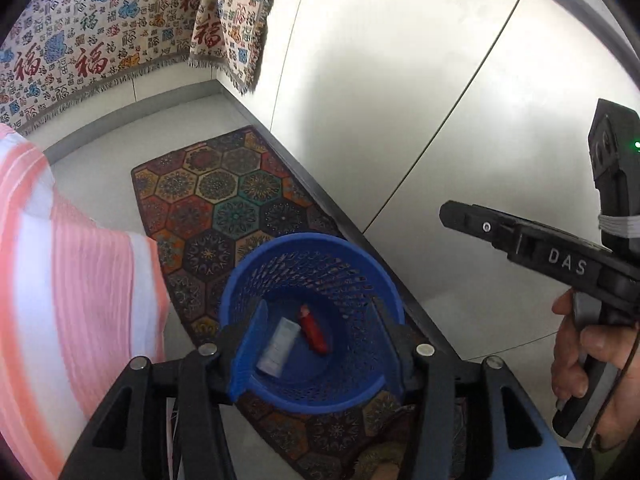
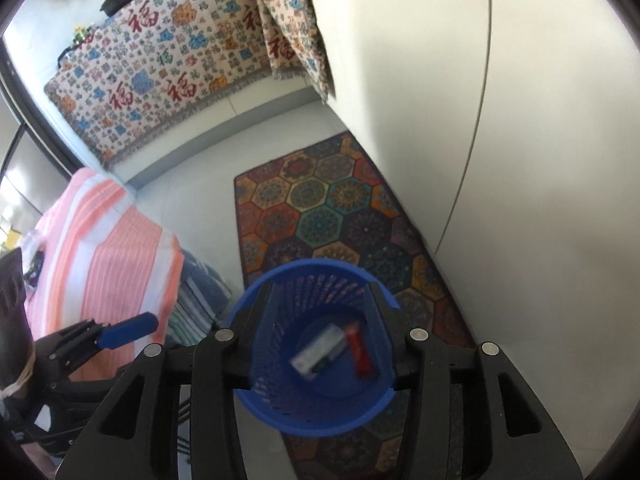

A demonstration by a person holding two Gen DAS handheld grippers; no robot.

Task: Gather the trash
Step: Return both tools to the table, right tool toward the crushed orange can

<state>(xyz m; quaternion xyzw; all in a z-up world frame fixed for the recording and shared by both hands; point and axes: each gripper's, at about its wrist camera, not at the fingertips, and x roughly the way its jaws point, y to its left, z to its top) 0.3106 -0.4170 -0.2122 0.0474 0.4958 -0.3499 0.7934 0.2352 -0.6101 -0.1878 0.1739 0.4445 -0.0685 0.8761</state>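
A blue mesh trash basket stands on a patterned rug; it also shows in the right wrist view. Inside lie a white box and a red wrapper, seen again as a blurred white box and red wrapper. My left gripper is open and empty, held above the basket. My right gripper is open and empty, also above the basket. The right gripper's body shows at the right of the left wrist view.
A hexagon-patterned rug lies along a white cabinet wall. A pink-and-white striped cloth covers a surface at the left. A cloth printed with red characters hangs at the back.
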